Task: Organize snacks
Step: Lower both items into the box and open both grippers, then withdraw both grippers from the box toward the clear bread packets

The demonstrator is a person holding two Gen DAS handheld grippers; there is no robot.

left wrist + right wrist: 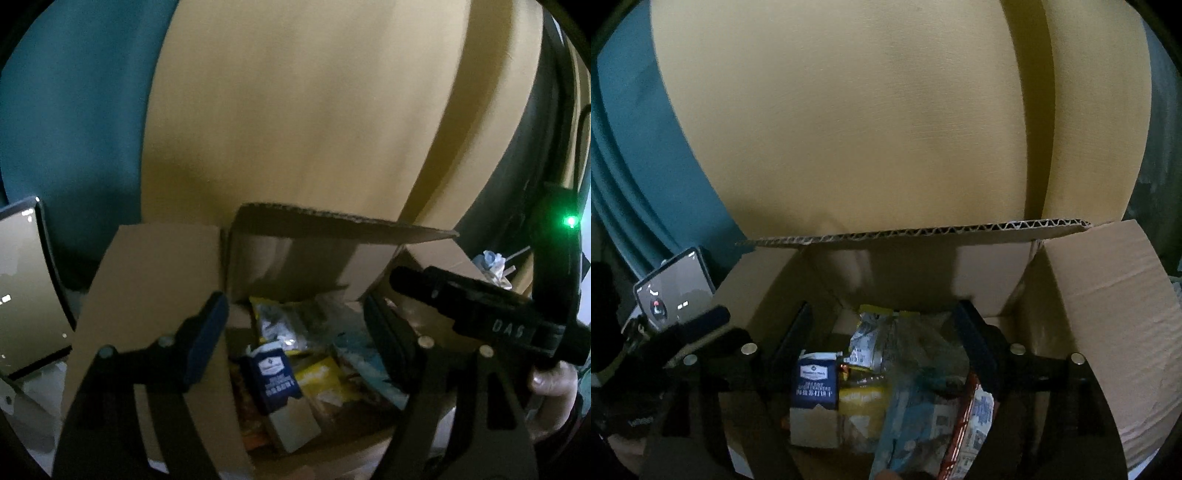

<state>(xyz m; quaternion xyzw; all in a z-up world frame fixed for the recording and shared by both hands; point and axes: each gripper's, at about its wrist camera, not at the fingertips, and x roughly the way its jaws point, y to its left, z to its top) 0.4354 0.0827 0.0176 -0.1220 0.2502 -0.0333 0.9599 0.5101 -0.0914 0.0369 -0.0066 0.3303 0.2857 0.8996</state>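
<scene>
An open cardboard box is seen from above by both wrist cameras, its flaps standing up and its rear flap presenting a corrugated edge. Inside, a loose pile of snacks is gathered on the floor of the box: a navy-and-white carton standing at the left of the pile, a yellow packet just beside it, a clear crinkled bag behind, and a pale blue printed pouch lying across the front right.

The right gripper is held over the pile with its jaws spread wide — nothing is pressed between the pads, though the packets show in the gap below. The left gripper is likewise parted, one blue-padded finger in front of the left flap, the other at the right side of the box; no snack is gripped by it.

In the left wrist view the other tool is seen at the right edge, its handle held by a hand, a green light glowing above. A phone with a lit screen is mounted at the left. A yellow backdrop and teal curtain are visible behind.
</scene>
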